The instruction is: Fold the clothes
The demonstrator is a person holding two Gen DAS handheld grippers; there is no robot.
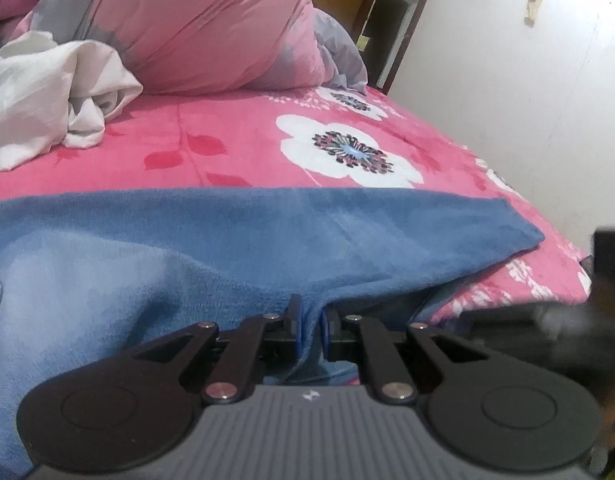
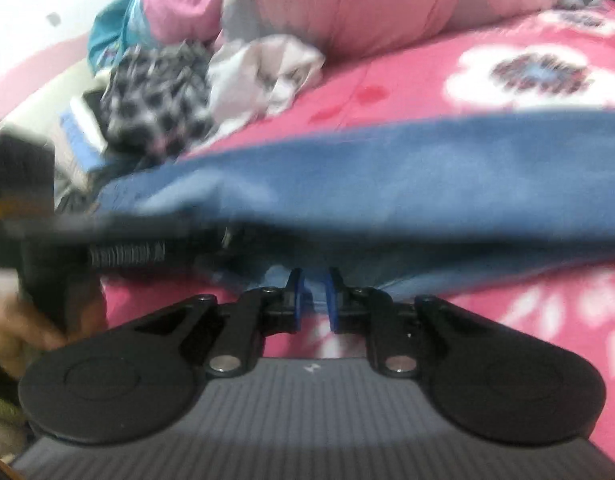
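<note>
A blue knit garment (image 1: 235, 236) lies spread across the pink flowered bedspread (image 1: 235, 140). In the left wrist view my left gripper (image 1: 310, 326) is shut on a bunched fold of its near edge, and the cloth hangs down between the blue pads. In the right wrist view the same blue garment (image 2: 407, 168) stretches across the frame, lifted at its near edge. My right gripper (image 2: 315, 294) pinches that edge at the pad tips, with a narrow gap lower down showing the bedspread (image 2: 519, 320). The picture is blurred.
A large pink and grey pillow (image 1: 211, 28) lies at the back of the bed. A crumpled white cloth (image 1: 55, 96) and a black-and-white checked garment (image 2: 155, 100) sit at the bed's far side. A white wall (image 1: 527, 80) borders the bed. A blurred dark tool and hand (image 2: 23, 320) show at the left.
</note>
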